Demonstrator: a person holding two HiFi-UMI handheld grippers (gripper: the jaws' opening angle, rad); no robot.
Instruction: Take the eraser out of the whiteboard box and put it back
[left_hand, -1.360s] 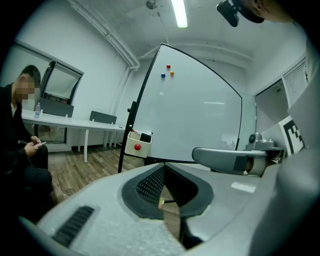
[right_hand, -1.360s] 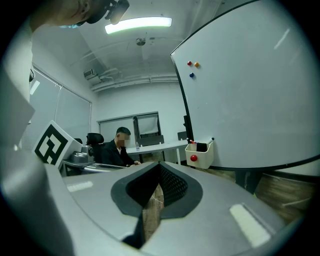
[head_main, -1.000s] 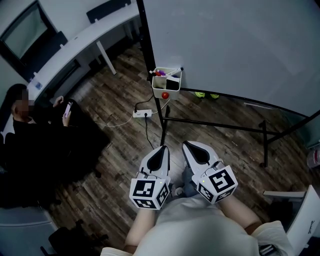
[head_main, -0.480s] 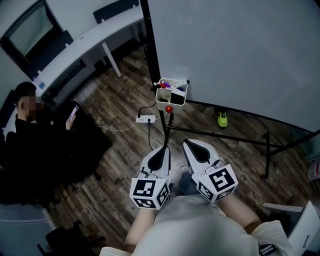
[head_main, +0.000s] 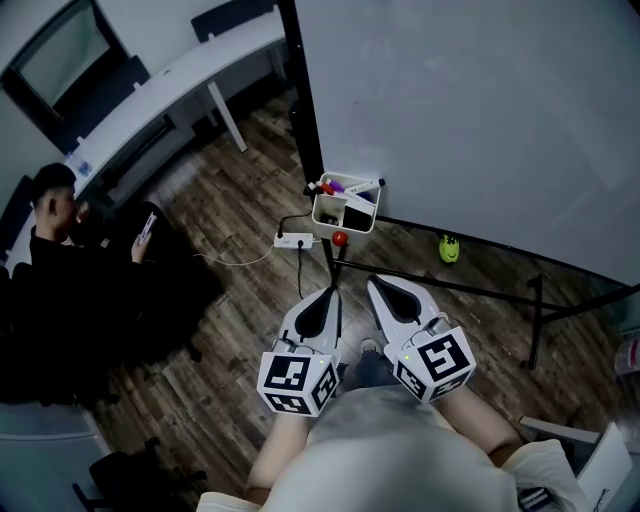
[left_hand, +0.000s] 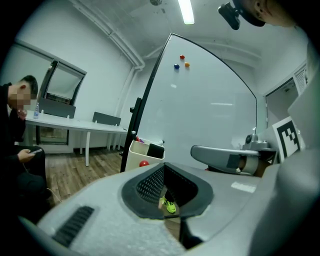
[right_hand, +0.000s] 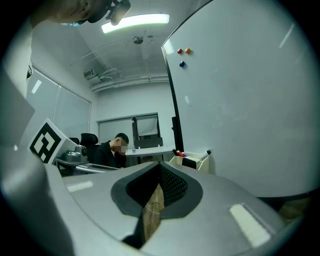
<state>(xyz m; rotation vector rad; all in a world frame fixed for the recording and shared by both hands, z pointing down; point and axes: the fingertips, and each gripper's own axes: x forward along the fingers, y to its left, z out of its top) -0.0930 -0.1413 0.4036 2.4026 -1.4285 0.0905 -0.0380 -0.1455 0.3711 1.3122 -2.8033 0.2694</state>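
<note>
The left gripper (head_main: 328, 297) and the right gripper (head_main: 377, 288) hover side by side, jaws closed on nothing, a little short of the white whiteboard box (head_main: 333, 219) at the whiteboard (head_main: 480, 110) frame, where the black eraser (head_main: 358, 215) sits inside beside markers (head_main: 335, 186)

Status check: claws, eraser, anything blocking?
Shut, empty: left claw, right claw. Untouched eraser sits in whiteboard box, claws short of it. Nothing blocking between.

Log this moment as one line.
left hand-held gripper: shut, empty | right hand-held gripper: shut, empty | eraser: in whiteboard box, untouched
</note>
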